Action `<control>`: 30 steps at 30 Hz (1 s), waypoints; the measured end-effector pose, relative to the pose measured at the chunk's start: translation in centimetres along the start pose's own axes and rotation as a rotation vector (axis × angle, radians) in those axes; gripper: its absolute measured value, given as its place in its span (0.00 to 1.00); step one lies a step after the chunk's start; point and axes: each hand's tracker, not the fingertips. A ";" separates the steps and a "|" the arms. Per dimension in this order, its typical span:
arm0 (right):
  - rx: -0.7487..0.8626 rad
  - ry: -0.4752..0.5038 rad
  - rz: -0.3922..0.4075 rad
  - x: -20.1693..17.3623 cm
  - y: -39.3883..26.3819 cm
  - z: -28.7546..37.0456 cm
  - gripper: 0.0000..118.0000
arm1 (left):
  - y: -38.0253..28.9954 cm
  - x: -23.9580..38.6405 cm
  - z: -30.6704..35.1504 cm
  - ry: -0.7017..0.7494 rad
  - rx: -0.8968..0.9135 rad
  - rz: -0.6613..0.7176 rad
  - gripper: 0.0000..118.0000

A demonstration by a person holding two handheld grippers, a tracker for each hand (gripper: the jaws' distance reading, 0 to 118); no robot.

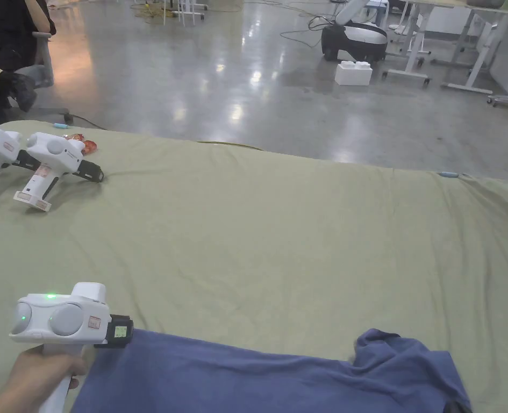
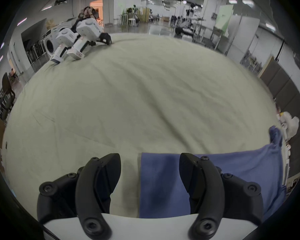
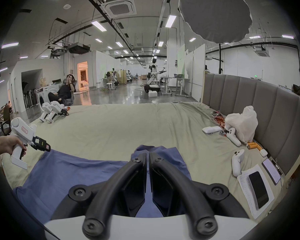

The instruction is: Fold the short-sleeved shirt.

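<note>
A blue short-sleeved shirt [image 1: 247, 376] lies spread along the near edge of an olive-green sheet [image 1: 274, 231], and its right end is bunched up. A hand holds my left gripper [image 1: 121, 332] at the shirt's left corner. In the left gripper view that gripper [image 2: 149, 164] is open, its jaws standing either side of the shirt's [image 2: 163, 183] corner edge. In the right gripper view my right gripper [image 3: 148, 154] has its jaws together at a raised fold of the shirt [image 3: 68, 171], pinching the cloth. The left gripper [image 3: 42, 146] shows there at far left.
Two spare white grippers [image 1: 48, 161] lie at the sheet's far left corner, near a seated person [image 3: 64, 91]. A grey padded headboard [image 3: 267, 105] runs along the right, with a white bag [image 3: 241, 122], controllers [image 3: 235, 162] and phones [image 3: 258, 188] beside it.
</note>
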 end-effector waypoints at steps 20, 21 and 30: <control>-0.476 -0.080 0.003 9.3 0.2 -18.8 0.66 | -2.5 2.3 4.6 -0.023 0.196 -0.071 0.01; -0.501 -0.066 -0.017 9.7 0.0 -19.8 0.66 | -2.7 2.4 5.2 -0.028 0.209 -0.072 0.01; -0.635 0.005 -0.040 9.2 -2.3 -23.4 0.20 | -4.4 2.8 8.1 -0.012 0.284 -0.096 0.01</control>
